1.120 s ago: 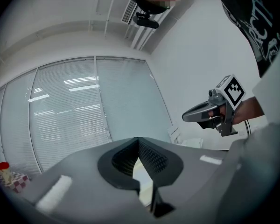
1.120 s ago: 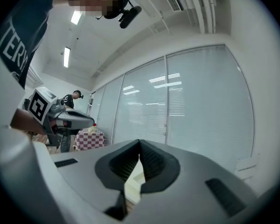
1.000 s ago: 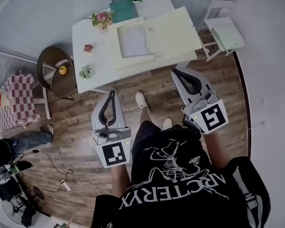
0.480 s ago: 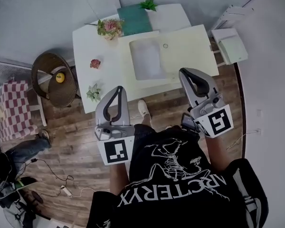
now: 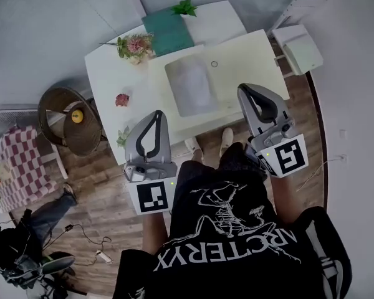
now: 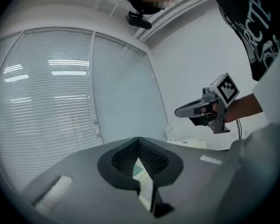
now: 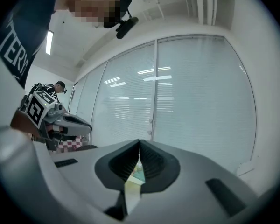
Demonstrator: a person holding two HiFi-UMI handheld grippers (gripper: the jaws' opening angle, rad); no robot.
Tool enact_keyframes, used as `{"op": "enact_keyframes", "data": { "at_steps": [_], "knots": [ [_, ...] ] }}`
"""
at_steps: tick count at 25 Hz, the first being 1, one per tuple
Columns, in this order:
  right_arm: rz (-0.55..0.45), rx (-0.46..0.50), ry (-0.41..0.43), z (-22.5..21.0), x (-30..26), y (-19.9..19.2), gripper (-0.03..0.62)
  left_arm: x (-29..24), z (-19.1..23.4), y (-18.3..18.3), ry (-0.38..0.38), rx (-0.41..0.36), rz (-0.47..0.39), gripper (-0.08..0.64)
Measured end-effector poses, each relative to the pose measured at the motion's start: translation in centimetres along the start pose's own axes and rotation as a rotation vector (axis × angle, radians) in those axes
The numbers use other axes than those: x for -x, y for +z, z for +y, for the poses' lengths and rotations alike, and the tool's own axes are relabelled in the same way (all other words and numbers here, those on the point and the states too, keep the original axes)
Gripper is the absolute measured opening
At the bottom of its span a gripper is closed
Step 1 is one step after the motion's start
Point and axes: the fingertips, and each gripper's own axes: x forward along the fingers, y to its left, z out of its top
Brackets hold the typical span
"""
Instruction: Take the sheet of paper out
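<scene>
Before the white table point(image 5: 109, 67), left hand-held gripper point(image 5: 156, 113) and right hand-held gripper point(image 5: 244, 88) are closed, empty.

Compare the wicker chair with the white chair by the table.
The wicker chair is brown and round; the white chair is pale and squarish. The wicker chair stands left of the white table, the white chair right of it. Both sit close beside it.
</scene>
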Motion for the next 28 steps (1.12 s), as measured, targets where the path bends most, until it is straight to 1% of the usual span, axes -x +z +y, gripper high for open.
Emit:
{"op": "enact_keyframes", "data": {
  "at_steps": [2, 4, 8, 10, 12, 13, 15, 16, 18, 21, 23, 26, 27, 28],
  "knots": [
    [0.031, -0.018, -0.003, -0.9, -0.3, -1.1, 0.012, -0.7, -0.3, 0.2, 0.002, -0.010, 0.008, 0.012],
    [0.049, -0.058, 0.011, -1.7, -0.8, -2.3, 0.012, -0.9, -0.4, 0.3, 0.022, -0.017, 0.020, 0.012],
    [0.093, -0.194, 0.075, -3.1, -2.2, -5.5, 0.012, -0.7, -0.5, 0.6, 0.085, -0.006, 0.047, 0.012],
    [0.107, -0.287, 0.110, -3.8, -2.9, -7.5, 0.012, -0.7, -0.8, 0.6, 0.113, -0.002, 0.060, 0.012],
    [0.109, -0.438, 0.161, -4.4, -3.9, -9.7, 0.014, -0.6, -1.2, 0.6, 0.136, -0.012, 0.076, 0.012],
    [0.112, -0.523, 0.186, -4.7, -4.4, -10.9, 0.039, -0.5, -1.3, 0.6, 0.148, -0.015, 0.082, 0.012],
    [0.132, -0.691, 0.241, -5.1, -5.4, -13.3, 0.186, -0.6, -1.5, 0.9, 0.169, -0.017, 0.088, 0.012],
    [0.145, -0.774, 0.271, -5.3, -5.7, -14.6, 0.247, -0.6, -1.7, 1.0, 0.177, -0.020, 0.091, 0.012],
    [0.162, -0.937, 0.325, -5.6, -6.2, -17.2, 0.321, -0.6, -1.9, 1.1, 0.196, -0.021, 0.101, 0.012],
    [0.195, -1.171, 0.378, -6.1, -6.9, -20.9, 0.364, -0.3, -2.0, 1.1, 0.231, -0.004, 0.118, 0.012],
    [0.246, -1.279, 0.410, -6.3, -7.4, -23.5, 0.391, -0.2, -2.0, 1.1, 0.246, -0.004, 0.130, 0.012],
    [0.307, -1.507, 0.420, -5.9, -8.1, -27.3, 0.423, 0.3, -2.0, 1.1, 0.272, 0.009, 0.146, 0.012],
    [0.326, -1.568, 0.417, -5.6, -8.3, -28.5, 0.427, 0.5, -2.0, 1.0, 0.280, 0.013, 0.150, 0.012],
    [0.353, -1.607, 0.415, -5.2, -8.4, -29.6, 0.428, 0.6, -1.9, 1.0, 0.286, 0.012, 0.156, 0.011]
  ]
}}
